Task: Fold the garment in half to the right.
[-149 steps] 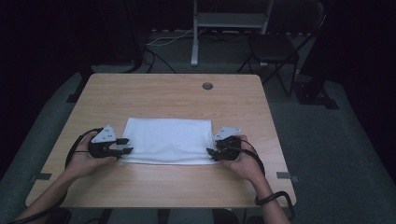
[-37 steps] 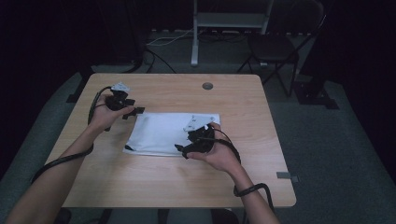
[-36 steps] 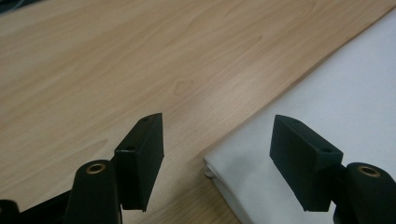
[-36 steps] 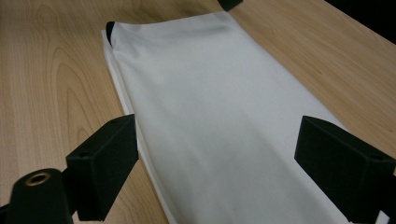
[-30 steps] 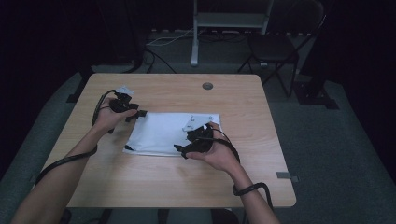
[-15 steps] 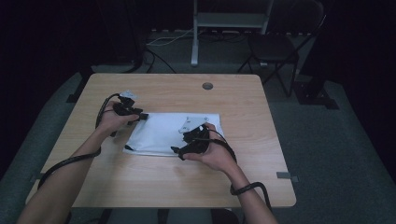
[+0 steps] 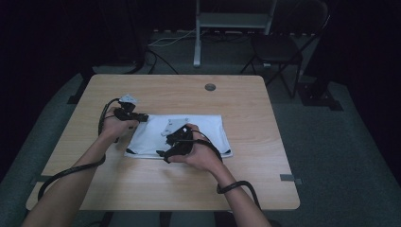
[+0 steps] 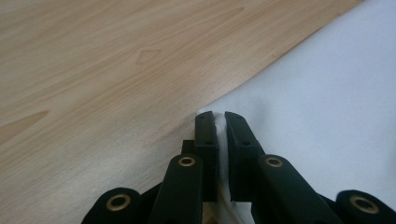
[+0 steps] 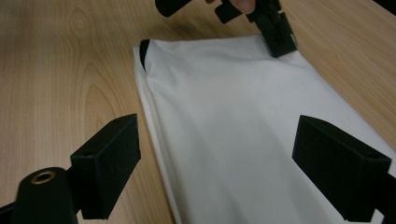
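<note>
A white folded cloth lies flat in the middle of the wooden table. My left gripper is at the cloth's far left corner. In the left gripper view its jaws have just been closing and now pinch the corner of the cloth. My right gripper hovers over the cloth's near edge, pointing left. Its jaws stand wide open over the cloth with nothing gripped. The right gripper view also has the left gripper on the far corner.
A round cable hole sits near the table's far edge. A dark chair and a metal stand are behind the table. Bare wood lies left of the cloth.
The left gripper's jaws have closed onto the cloth's far left corner. The right hand has slid left along the cloth's near edge with its jaws open.
</note>
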